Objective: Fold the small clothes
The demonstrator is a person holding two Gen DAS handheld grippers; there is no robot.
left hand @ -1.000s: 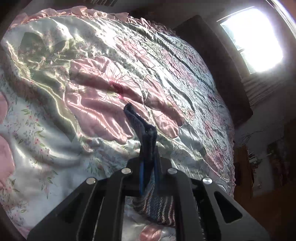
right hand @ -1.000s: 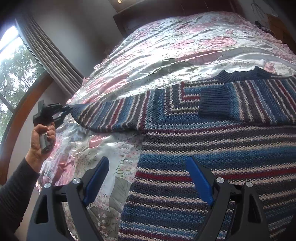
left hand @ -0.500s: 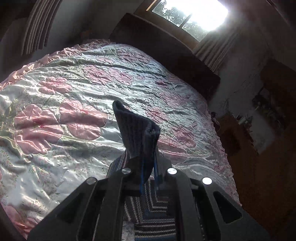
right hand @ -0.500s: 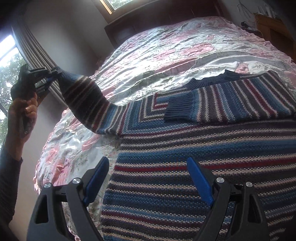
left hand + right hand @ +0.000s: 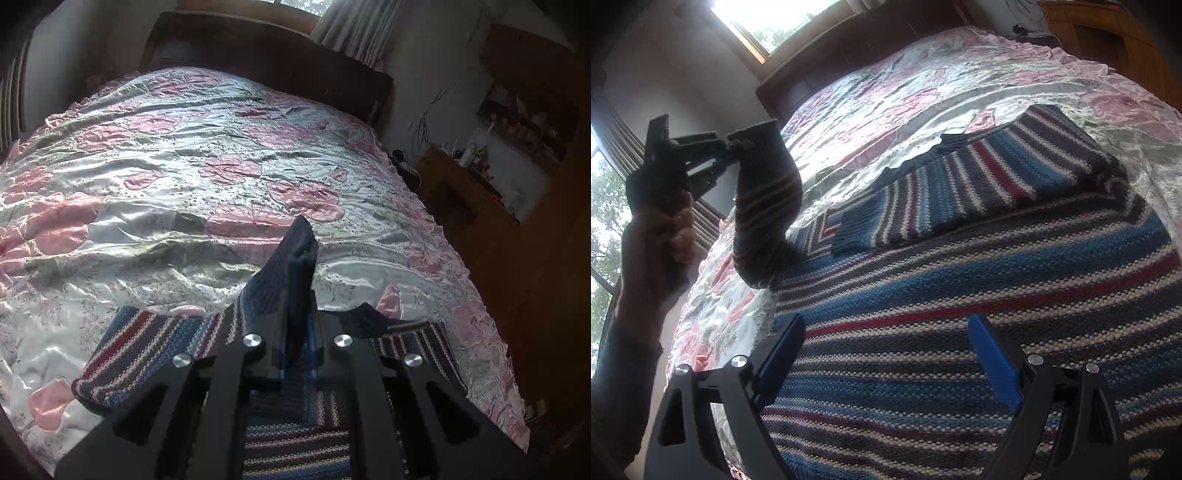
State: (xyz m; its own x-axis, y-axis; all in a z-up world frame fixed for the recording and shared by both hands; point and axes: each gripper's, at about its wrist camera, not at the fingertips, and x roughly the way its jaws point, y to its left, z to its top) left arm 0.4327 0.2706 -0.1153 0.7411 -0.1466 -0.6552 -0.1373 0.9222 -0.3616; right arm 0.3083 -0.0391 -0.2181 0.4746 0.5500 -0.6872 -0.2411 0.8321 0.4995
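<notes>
Striped sweater [image 5: 979, 314] lying flat on the bed [image 5: 166, 177]; left claw [image 5: 297, 354] clamped on the raised sleeve cuff [image 5: 295, 266], sleeve's long axis running down to the body, other sleeve already folded across; right claw [image 5: 886, 362] spread wide, empty, hovering above the sweater's near part.
</notes>
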